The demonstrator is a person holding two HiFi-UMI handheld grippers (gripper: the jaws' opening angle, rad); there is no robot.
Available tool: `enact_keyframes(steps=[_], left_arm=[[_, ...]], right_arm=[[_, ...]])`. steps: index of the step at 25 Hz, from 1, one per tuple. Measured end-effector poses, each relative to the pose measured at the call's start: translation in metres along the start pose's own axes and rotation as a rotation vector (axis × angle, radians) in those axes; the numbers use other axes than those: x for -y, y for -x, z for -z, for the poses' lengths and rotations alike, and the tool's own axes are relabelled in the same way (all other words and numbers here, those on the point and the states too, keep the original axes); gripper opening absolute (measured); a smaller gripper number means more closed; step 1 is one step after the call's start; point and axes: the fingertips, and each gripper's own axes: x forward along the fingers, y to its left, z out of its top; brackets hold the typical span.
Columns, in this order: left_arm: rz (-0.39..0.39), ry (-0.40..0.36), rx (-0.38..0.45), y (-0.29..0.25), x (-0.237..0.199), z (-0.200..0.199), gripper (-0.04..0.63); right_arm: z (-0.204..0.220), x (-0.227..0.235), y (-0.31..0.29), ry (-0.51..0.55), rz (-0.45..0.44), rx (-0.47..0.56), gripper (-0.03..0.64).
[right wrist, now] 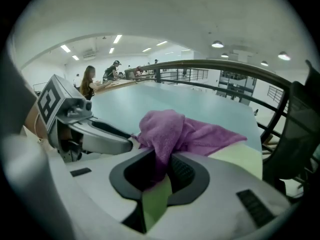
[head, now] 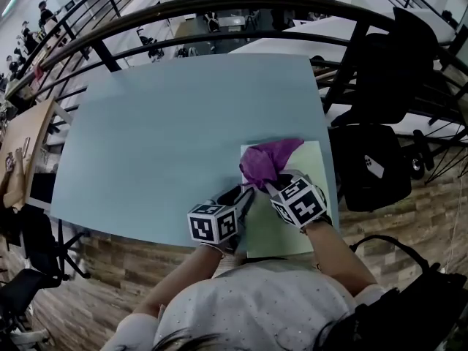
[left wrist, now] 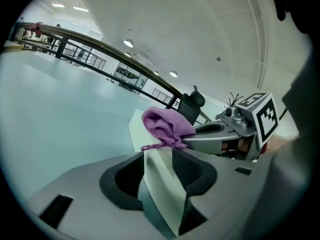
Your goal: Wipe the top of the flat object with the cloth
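Note:
A pale green flat board [head: 289, 229] lies at the near right corner of the light blue table [head: 161, 130]. A purple cloth [head: 267, 159] sits bunched on the board's far part, one corner trailing to the right. My right gripper [head: 272, 185] is shut on the cloth [right wrist: 175, 131], which is pinched between its jaws [right wrist: 162, 171] just above the board [right wrist: 240, 159]. My left gripper [head: 245, 196] stands open over the board's left edge. The board [left wrist: 160, 179] and a strip of table show in its gap [left wrist: 159, 159]. The cloth [left wrist: 165, 124] lies just ahead of it.
A black curved railing [head: 219, 6] runs behind the table. A black chair [head: 395, 72] and a black bag [head: 369, 167] stand close to the table's right side. A brown desk [head: 22, 145] is at the left. The table's near edge is just below the grippers.

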Motion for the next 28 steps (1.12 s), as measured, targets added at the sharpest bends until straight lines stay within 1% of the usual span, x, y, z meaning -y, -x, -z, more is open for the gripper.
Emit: enact_keyframes(steps=[6,9,13,15,18,22,24,26,27,28], left_arm=[[-0.004,-0.049,-0.007,0.001,0.002,-0.002,0.175],[-0.008,-0.048,-0.003,0.002,0.002,-0.001,0.175],[-0.001,-0.047,-0.01,0.001,0.002,0.0,0.175],[0.002,-0.05,-0.01,0.001,0.003,0.0,0.175],[0.003,-0.045,-0.002,0.001,0.002,-0.001,0.175],[0.008,-0.042,-0.001,0.001,0.002,0.0,0.175],[-0.001,-0.075,-0.003,0.001,0.004,-0.001,0.175],[-0.017,-0.139,-0.008,0.0,0.005,-0.004,0.173],[-0.018,-0.151,-0.01,-0.001,0.005,-0.005,0.172],[-0.014,-0.144,-0.011,-0.002,0.005,-0.005,0.172]], right_arm=[[0.026,0.043,0.028,-0.069,0.126,0.0,0.063],[0.037,0.059,0.039,-0.101,0.177,0.008,0.063],[0.052,0.077,0.052,-0.106,0.243,-0.009,0.063],[0.059,0.089,0.061,-0.136,0.275,-0.008,0.063],[0.065,0.1,0.069,-0.171,0.308,-0.004,0.063],[0.071,0.105,0.074,-0.176,0.343,-0.01,0.063],[0.075,0.11,0.078,-0.195,0.359,-0.006,0.063],[0.076,0.115,0.079,-0.214,0.369,0.004,0.063],[0.075,0.116,0.079,-0.219,0.373,0.009,0.063],[0.075,0.117,0.079,-0.224,0.377,0.012,0.063]])
